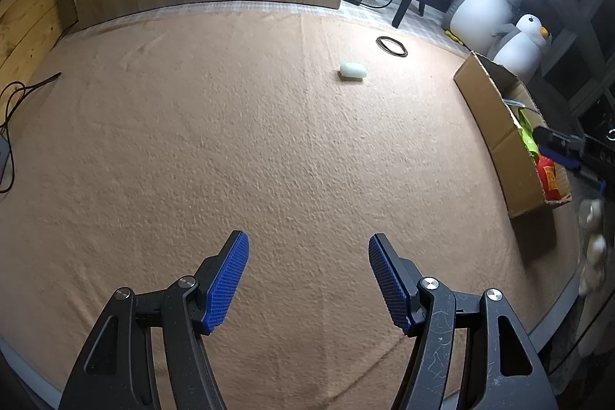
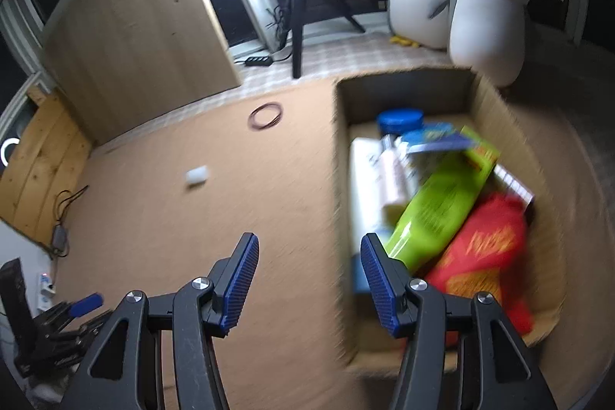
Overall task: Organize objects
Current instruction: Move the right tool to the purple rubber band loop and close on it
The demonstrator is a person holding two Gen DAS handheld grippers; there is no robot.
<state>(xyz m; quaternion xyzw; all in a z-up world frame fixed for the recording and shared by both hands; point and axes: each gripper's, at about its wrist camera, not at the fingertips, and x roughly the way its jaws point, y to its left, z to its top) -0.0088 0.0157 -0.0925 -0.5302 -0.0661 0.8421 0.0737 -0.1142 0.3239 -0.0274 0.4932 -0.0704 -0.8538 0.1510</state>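
Peach-coloured cloth covered the tabletop (image 1: 230, 141) from the left wrist's vantage, with a wooden panel standing at the far edge and a ring light glaring from the top right. Down in front, the left hand-held gripper (image 1: 308, 256) hung over bare cloth, its blue pads well apart and nothing between them, apparently parked out of the way. Far ahead lay a small white capsule-shaped object (image 1: 352, 71), and beyond it a loop of dark bands (image 1: 391, 45), both loose and well apart from the cardboard box (image 1: 499, 125) at the right edge. Two plush penguins (image 1: 496, 6) sat behind that box.

Over to the right wrist, and the picture smeared with motion. The right hand-held gripper (image 2: 309, 258) stood partly spread and empty, hovering at the left wall of the cardboard box (image 2: 342, 179). Inside, things lay heaped: a green packet (image 2: 438, 206) slanted across a red pouch (image 2: 484, 248), a blue-lidded jar (image 2: 399, 120) toward the back, and something white along the left side. That pile looked like the sorting already done. Out on the cloth the white object (image 2: 196, 175) and the dark bands (image 2: 265, 116) waited, probably the last to be collected.
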